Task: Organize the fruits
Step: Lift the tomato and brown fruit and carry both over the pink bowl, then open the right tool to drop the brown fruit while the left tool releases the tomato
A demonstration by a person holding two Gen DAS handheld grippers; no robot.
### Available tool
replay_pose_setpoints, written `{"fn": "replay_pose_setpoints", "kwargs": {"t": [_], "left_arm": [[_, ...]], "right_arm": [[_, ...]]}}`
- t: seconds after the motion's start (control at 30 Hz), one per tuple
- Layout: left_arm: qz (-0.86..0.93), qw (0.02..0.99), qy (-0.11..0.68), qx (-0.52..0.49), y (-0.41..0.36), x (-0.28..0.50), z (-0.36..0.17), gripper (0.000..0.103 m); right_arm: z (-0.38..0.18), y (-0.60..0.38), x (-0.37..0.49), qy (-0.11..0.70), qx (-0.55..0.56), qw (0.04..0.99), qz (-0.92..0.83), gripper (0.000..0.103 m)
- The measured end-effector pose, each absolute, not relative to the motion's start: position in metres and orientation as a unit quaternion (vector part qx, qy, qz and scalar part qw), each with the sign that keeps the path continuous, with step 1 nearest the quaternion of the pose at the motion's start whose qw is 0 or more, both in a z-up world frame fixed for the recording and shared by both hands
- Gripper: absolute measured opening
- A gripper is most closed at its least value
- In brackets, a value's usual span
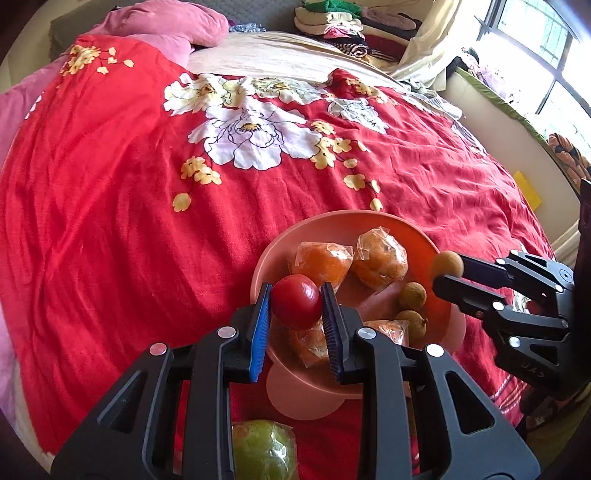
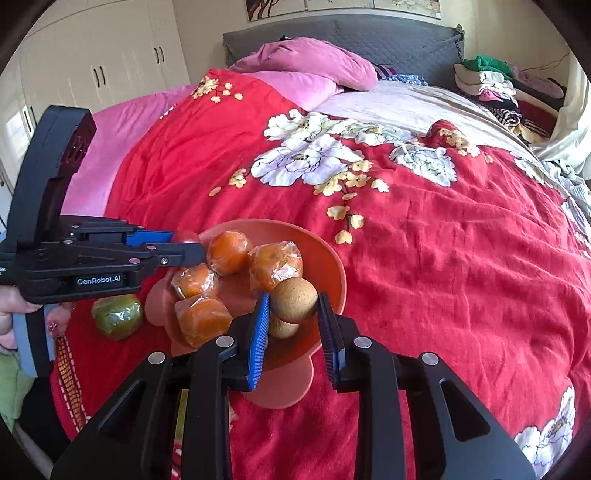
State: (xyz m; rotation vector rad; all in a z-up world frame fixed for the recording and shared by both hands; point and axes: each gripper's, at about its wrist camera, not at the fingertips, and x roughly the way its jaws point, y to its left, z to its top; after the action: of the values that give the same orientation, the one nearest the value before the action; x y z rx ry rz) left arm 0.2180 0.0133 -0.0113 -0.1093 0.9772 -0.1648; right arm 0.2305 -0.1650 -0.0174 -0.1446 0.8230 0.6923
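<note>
A pink-orange bowl [image 1: 424, 236] [image 2: 332, 258] sits on the red floral bedspread and holds several wrapped oranges [image 1: 323, 260] [image 2: 229, 251] and small brown longans [image 1: 413, 295]. My left gripper [image 1: 295, 304] [image 2: 184, 243] is shut on a red tomato [image 1: 297, 301] [image 2: 186, 236], held over the bowl's near-left rim. My right gripper [image 2: 293, 306] [image 1: 445, 271] is shut on a brown longan [image 2: 294, 299] [image 1: 447, 264], above the bowl's right side. A wrapped green fruit [image 1: 264, 448] [image 2: 117, 315] lies on the bedspread beside the bowl.
The red floral bedspread [image 1: 147, 221] [image 2: 443, 258] covers most of the bed. Pink pillows [image 1: 166, 26] [image 2: 314, 62] lie at the headboard, folded clothes [image 1: 343, 22] [image 2: 491, 81] are piled at the far corner. A hand [image 2: 11, 314] grips the left gripper's handle.
</note>
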Motion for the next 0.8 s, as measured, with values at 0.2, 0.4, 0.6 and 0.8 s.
{"fn": "replay_pose_setpoints", "kwargs": {"t": [0.2, 0.4, 0.6, 0.8], "left_arm": [[-0.083, 0.878, 0.468, -0.052, 0.013, 0.220, -0.011, 0.019], [-0.084, 0.878, 0.468, -0.053, 0.012, 0.221, -0.011, 0.019], [-0.084, 0.878, 0.468, -0.053, 0.011, 0.221, -0.012, 0.019], [-0.084, 0.878, 0.468, -0.053, 0.012, 0.220, -0.012, 0.019]], "right_arm": [[-0.025, -0.161, 0.235, 0.398, -0.075, 0.857, 0.320, 0.025], [-0.027, -0.161, 0.235, 0.399, -0.074, 0.857, 0.318, 0.025], [-0.028, -0.161, 0.235, 0.400, -0.075, 0.855, 0.321, 0.027], [-0.024, -0.162, 0.231, 0.392, -0.071, 0.859, 0.322, 0.037]]}}
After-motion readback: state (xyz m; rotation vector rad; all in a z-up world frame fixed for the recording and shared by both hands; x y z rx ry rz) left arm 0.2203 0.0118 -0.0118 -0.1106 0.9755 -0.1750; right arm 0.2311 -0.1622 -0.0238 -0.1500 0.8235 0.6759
